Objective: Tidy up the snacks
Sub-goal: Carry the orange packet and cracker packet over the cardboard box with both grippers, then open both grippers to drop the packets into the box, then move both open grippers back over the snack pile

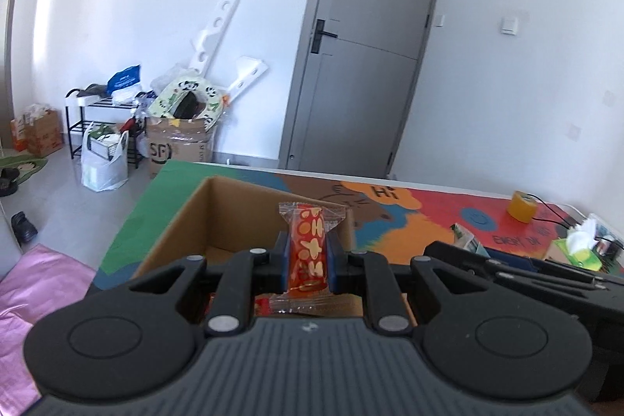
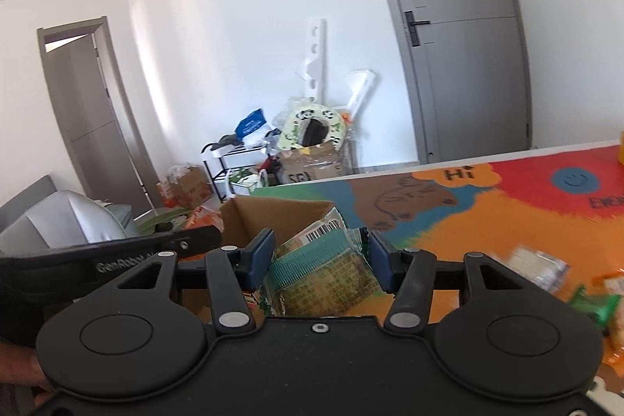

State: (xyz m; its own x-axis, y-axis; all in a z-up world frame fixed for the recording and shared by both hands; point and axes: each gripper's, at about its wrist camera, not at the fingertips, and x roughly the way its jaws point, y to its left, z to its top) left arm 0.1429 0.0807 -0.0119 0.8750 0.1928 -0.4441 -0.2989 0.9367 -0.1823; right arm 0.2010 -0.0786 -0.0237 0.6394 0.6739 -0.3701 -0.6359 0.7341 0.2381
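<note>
Our left gripper [image 1: 308, 260] has its jaws pinching a slim red-orange plastic-wrapped snack bar with pale yellow round prints [image 1: 310, 248], held upright with its crimped clear end at 12 o'clock. It hangs over the open brown cardboard box [image 1: 234, 205], whose far wall rises just behind the bar; more red wrappers show down inside the box at 6 o'clock, though we cannot tell what they are.

Our right gripper [image 2: 319, 256] has its jaws wider apart, clamped on either side of a crumpled green-and-cream snack packet with a barcode [image 2: 327, 268]. The packet sits at the near right corner of the same box [image 2: 273, 217], which lies at 11 o'clock from the jaws.

The box stands on the worktop covered by a bright cartoon mat in orange, red, blue and green [image 2: 487, 217]. At 3 o'clock from our right gripper loose snack packets lie blurred on the mat [image 2: 538, 264]. In the left view a roll of yellow tape [image 1: 520, 205] sits at 2 o'clock, a green tissue pack [image 1: 581, 248] beyond it.
</note>
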